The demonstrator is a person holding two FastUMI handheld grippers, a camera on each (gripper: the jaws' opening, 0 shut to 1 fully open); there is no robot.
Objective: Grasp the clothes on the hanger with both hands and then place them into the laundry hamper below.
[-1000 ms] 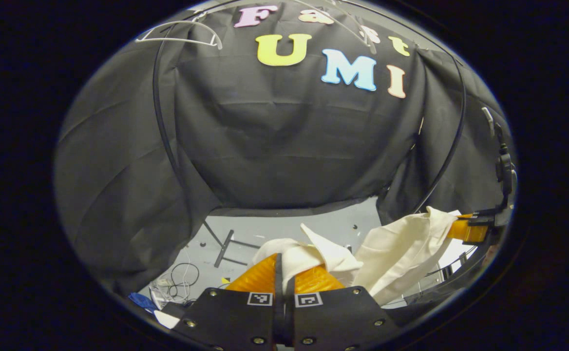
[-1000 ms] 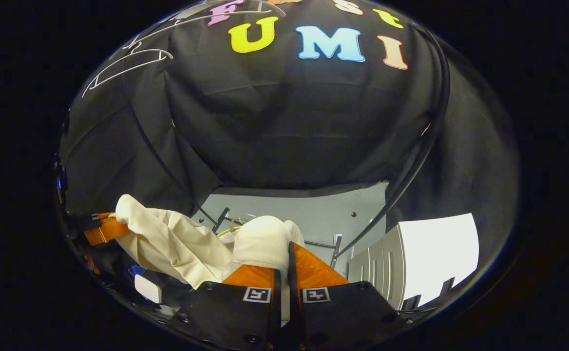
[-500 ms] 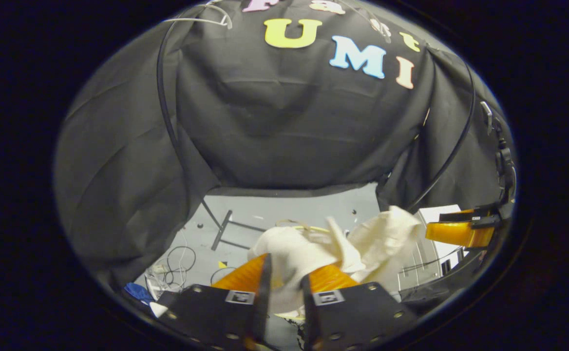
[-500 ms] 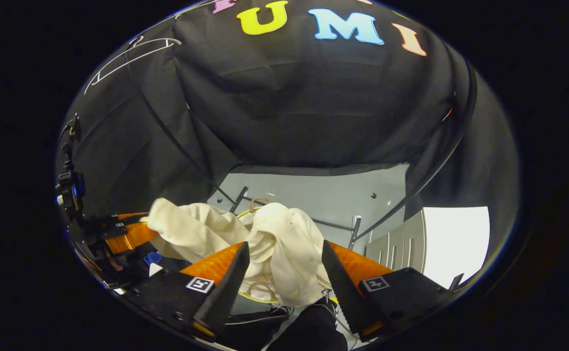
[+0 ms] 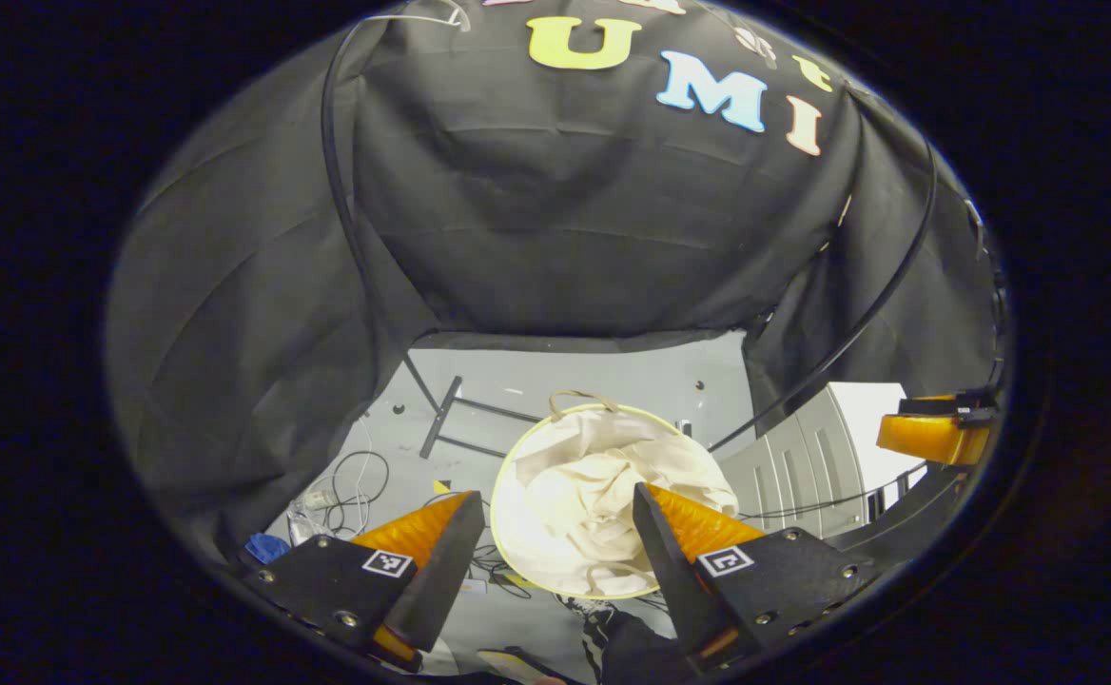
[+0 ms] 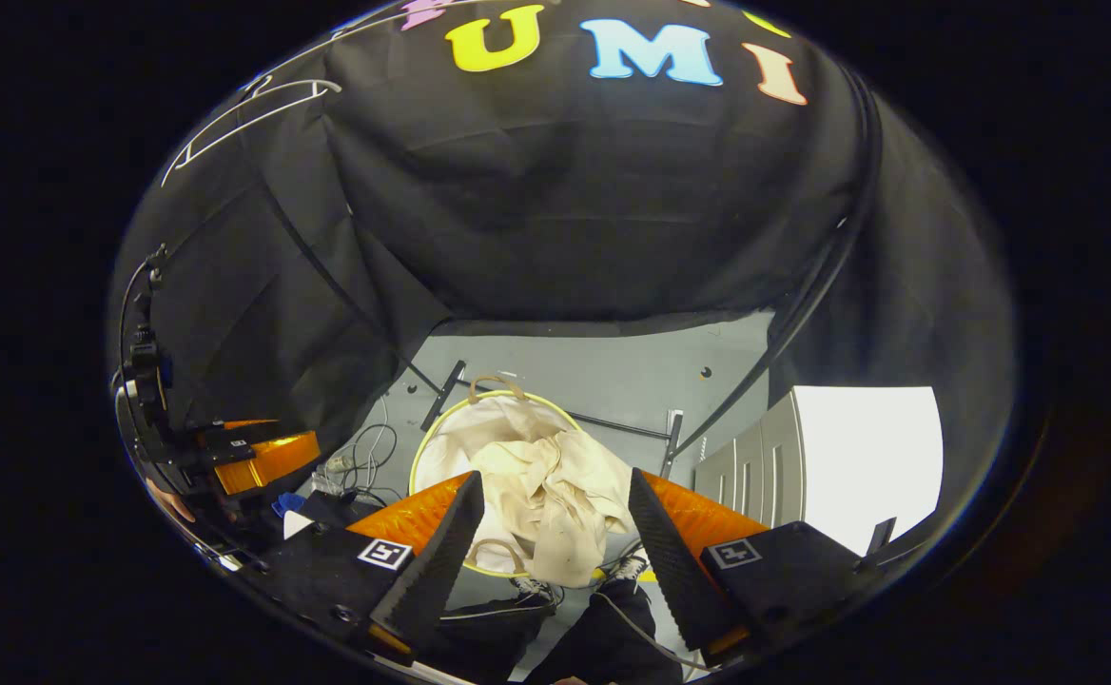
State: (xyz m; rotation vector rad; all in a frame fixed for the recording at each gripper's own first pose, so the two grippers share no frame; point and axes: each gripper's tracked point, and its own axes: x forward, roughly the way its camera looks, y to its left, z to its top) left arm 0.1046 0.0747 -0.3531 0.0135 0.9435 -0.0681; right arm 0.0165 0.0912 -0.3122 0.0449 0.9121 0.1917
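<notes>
Grey floor (image 5: 603,376), black cloth booth wall behind. Round laundry hamper (image 5: 508,457) stands on floor, cream clothes (image 5: 603,485) crumpled inside, part draped over its near rim. Left tool (image 5: 551,518) spread wide, holding nothing, above hamper. Right tool (image 6: 548,509) likewise spread, empty. White hanger (image 6: 251,105) hangs upper left, bare.

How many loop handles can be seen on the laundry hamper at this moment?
2. On the laundry hamper, one handle arches over the far rim; the other handle lies at the near rim, partly behind the right gripper. Cloth may hide more.
</notes>
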